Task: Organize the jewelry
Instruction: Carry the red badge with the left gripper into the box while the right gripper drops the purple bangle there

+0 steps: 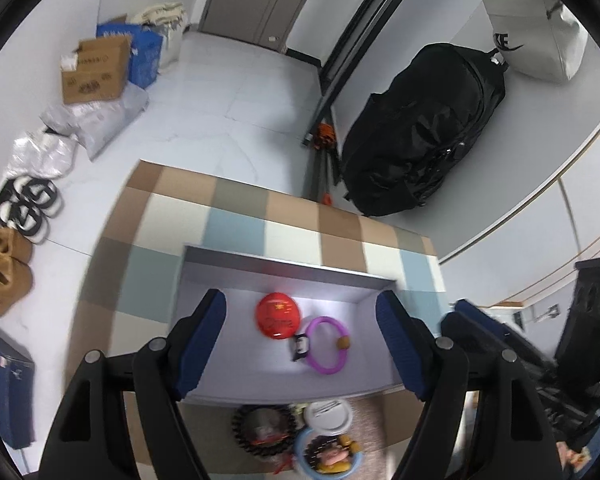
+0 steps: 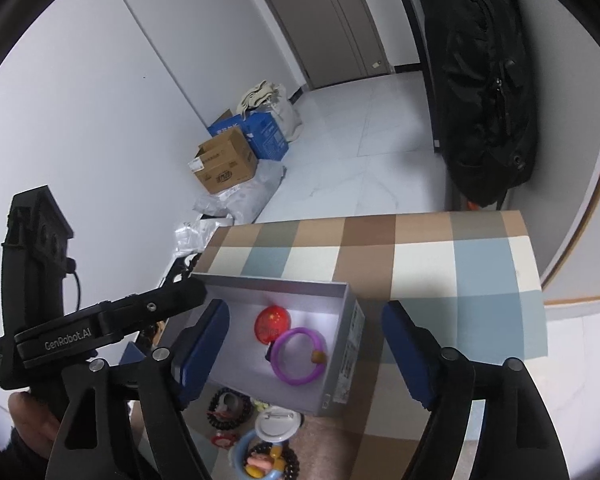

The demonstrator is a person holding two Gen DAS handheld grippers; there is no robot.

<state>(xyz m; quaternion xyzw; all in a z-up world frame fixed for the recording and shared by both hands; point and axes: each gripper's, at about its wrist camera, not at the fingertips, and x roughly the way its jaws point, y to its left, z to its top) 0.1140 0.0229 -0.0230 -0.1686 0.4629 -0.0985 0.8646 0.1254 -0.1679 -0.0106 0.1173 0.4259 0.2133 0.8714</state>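
While both hover over the box [image 1: 204, 276] | left gripper [image 1: 302, 340]: jaws wide, holding nothing | right gripper [image 2: 306, 350]: jaws wide, holding nothing | purple bangle [image 1: 326, 345] lies in box beside red badge [image 1: 278, 315] | more beads [image 1: 262, 430] on table nearby

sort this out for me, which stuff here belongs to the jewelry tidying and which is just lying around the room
Part of the job:
- grey box
- red badge and purple bangle, both in the box
- black bead bracelet, white badge and light blue bangle, on the table in front of it

Just lying about:
- black backpack
- cardboard box
- slippers
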